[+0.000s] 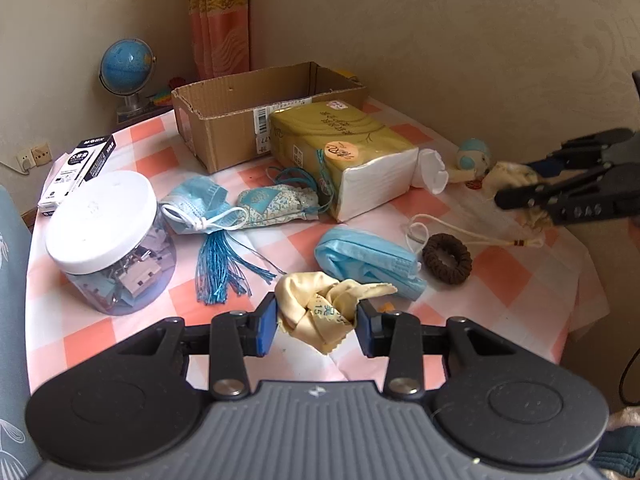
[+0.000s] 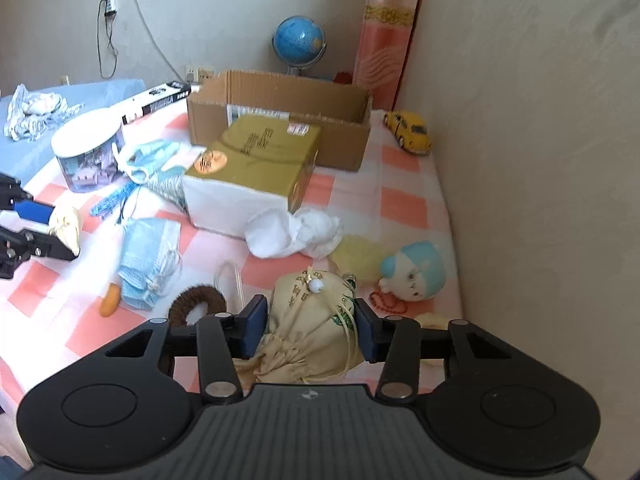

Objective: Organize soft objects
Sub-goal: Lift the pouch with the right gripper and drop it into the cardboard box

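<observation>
Left tongs (image 1: pixel 316 322) pinch my one yellow cloth (image 1: pixel 320 312) above the bench (image 1: pixel 500 276); right tongs (image 2: pixel 310 330) pinch one drawstring pouch (image 2: pixel 308 328). I count two blue masks (image 1: pixel 368 262) and one cardboard box (image 1: pixel 248 120).

Matt corrugated cardboard box (image 1: pixel 240 120); checked cloth tablecloth (image 1: pixel 500 276).

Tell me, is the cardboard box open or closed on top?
Open. The cardboard box has no lid or folded flaps over it; the right wrist view looks straight onto its inner walls.
</observation>
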